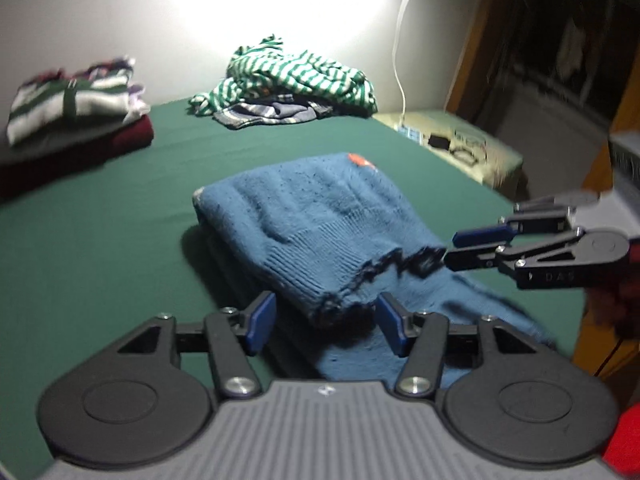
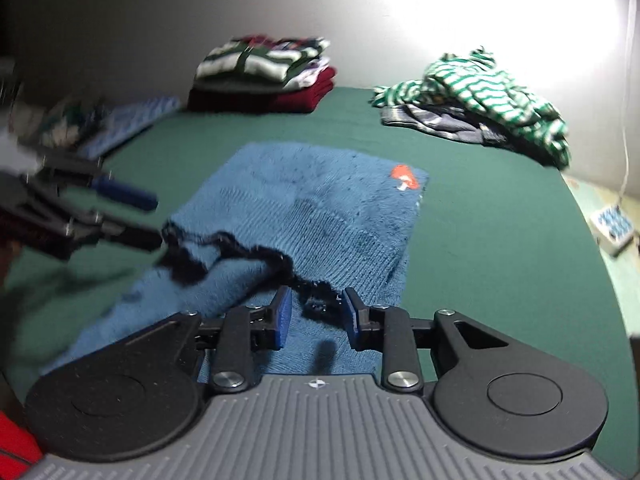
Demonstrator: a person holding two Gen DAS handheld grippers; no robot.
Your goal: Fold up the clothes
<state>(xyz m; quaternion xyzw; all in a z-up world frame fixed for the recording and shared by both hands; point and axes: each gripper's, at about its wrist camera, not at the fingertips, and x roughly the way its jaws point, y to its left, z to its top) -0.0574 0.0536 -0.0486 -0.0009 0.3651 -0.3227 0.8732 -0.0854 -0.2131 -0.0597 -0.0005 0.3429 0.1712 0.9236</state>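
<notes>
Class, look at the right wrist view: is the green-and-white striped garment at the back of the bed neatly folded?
No. The green-and-white striped garment lies crumpled in a loose heap on other clothes, unlike the squared folded stack further left.

The only readable lettering is "DAS", pale on the black body of the right gripper [image 1: 450,249] seen from the left wrist; nothing else can be read.
</notes>
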